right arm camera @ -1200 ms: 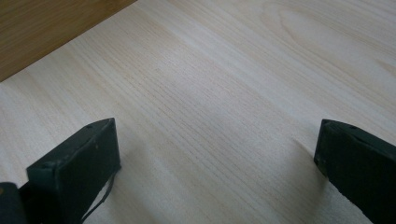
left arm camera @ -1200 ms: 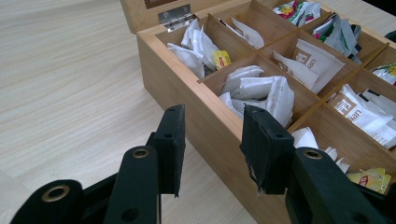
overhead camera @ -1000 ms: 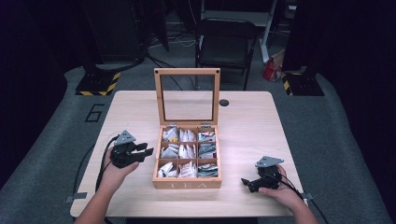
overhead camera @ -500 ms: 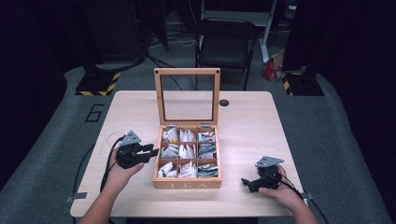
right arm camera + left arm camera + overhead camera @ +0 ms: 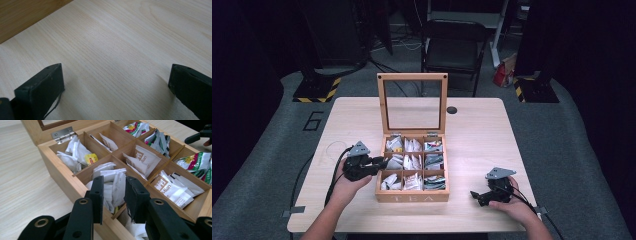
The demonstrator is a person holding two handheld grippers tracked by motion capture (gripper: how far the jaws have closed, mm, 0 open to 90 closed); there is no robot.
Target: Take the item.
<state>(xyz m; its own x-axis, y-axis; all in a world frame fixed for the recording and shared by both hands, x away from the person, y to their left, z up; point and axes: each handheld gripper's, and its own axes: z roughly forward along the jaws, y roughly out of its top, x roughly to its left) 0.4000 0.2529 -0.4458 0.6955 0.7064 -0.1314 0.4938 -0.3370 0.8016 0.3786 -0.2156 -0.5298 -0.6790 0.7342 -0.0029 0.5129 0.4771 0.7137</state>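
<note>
The left gripper (image 5: 379, 162) sits over the left wall of the tea box (image 5: 412, 196), its jaws a narrow gap apart and poised above the middle-left compartment. Between and just past the fingers (image 5: 97, 192) stands a bundle of white tea bags (image 5: 112, 182); whether the pads touch a bag cannot be told, and nothing is clearly grasped. The box wall runs right under the jaws, with dividers close on either side of the bundle, so room there is tight. Beyond the fingers lie more compartments of bags, and the glass lid (image 5: 412, 102) stands upright at the far edge.

The right gripper (image 5: 479, 196) rests low on the table (image 5: 472, 130), well apart from the box's right side. Its jaws are spread wide and hold nothing; only bare wood lies between the fingers (image 5: 40, 87). Open table surrounds it, with the near edge just behind the hand (image 5: 514, 202).
</note>
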